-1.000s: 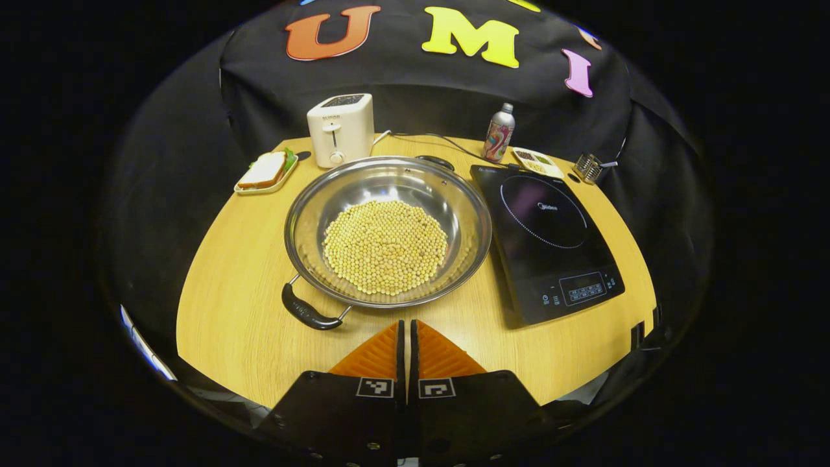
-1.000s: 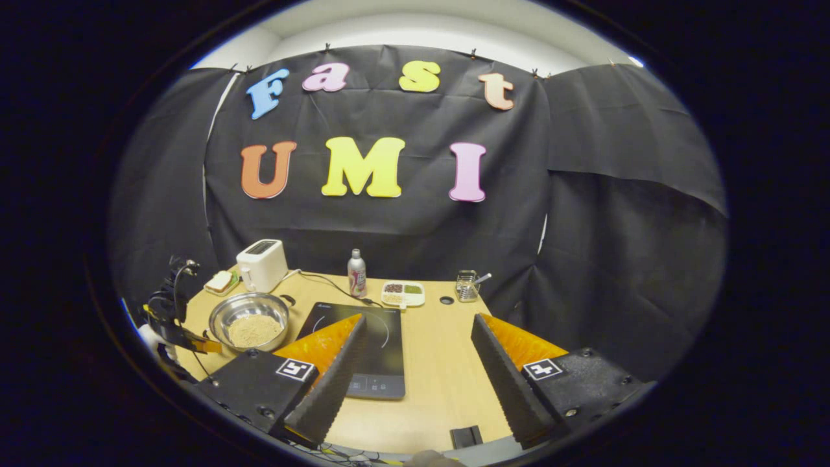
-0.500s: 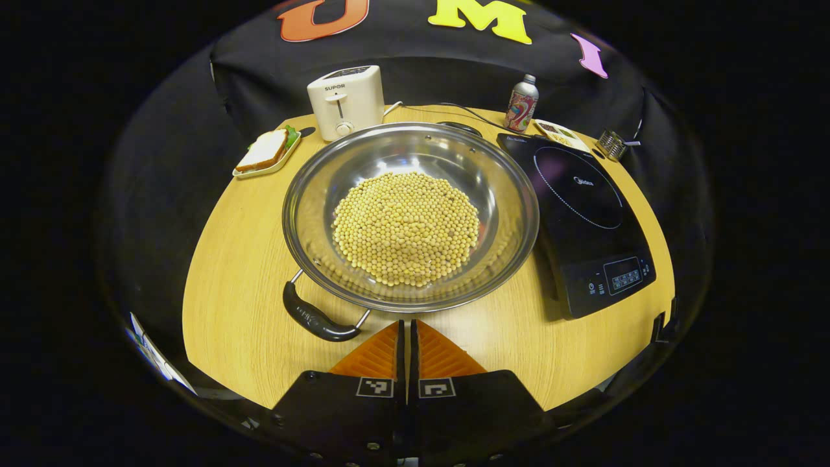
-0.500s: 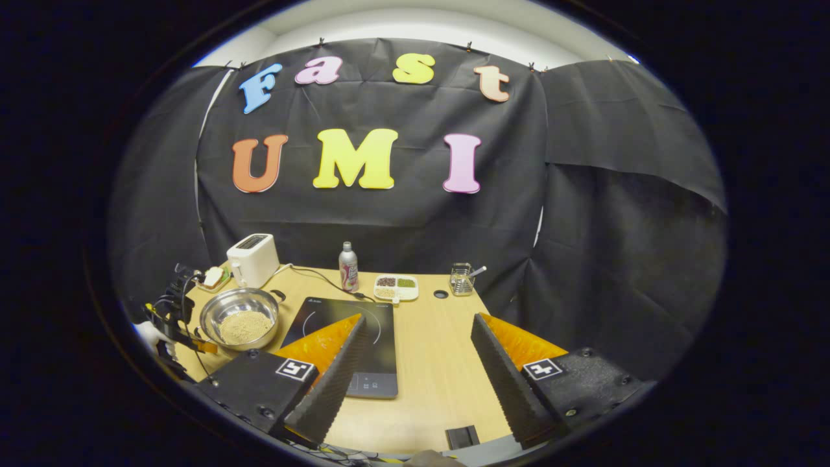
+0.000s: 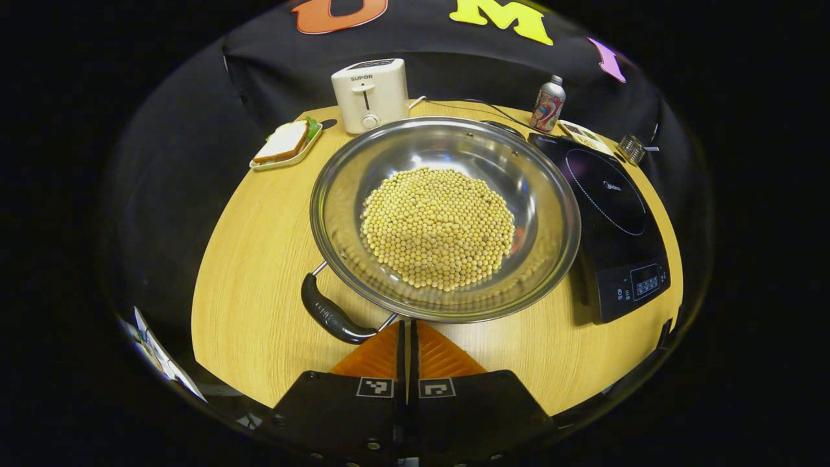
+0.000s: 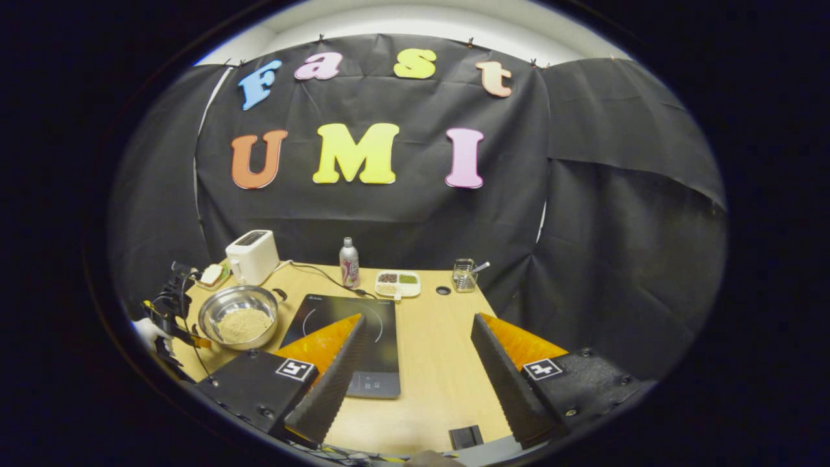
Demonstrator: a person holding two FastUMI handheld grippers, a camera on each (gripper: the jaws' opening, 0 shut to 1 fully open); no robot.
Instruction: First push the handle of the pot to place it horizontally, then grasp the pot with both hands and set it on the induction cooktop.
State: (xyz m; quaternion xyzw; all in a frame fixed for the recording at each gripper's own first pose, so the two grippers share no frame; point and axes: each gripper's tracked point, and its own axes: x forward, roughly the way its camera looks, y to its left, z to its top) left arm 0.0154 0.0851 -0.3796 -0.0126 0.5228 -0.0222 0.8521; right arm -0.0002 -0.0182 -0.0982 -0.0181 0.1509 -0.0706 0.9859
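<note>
Pushing step: the left tool (image 5: 406, 331), pressed narrow, sits by the pot (image 5: 445, 217) handle (image 5: 334, 316); next, nudge it sideways. Right tool (image 6: 415, 344) gapes wide.

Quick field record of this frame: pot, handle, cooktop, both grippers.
pot: steel pot of soybeans on table, left of the cooktop
handle: near black handle angled toward the left gripper's side
cooktop: induction cooktop bare, nothing on it
left gripper: left gripper shut, tips just short of the pot rim, beside the handle
right gripper: right gripper open, above the table, holding nothing
</note>
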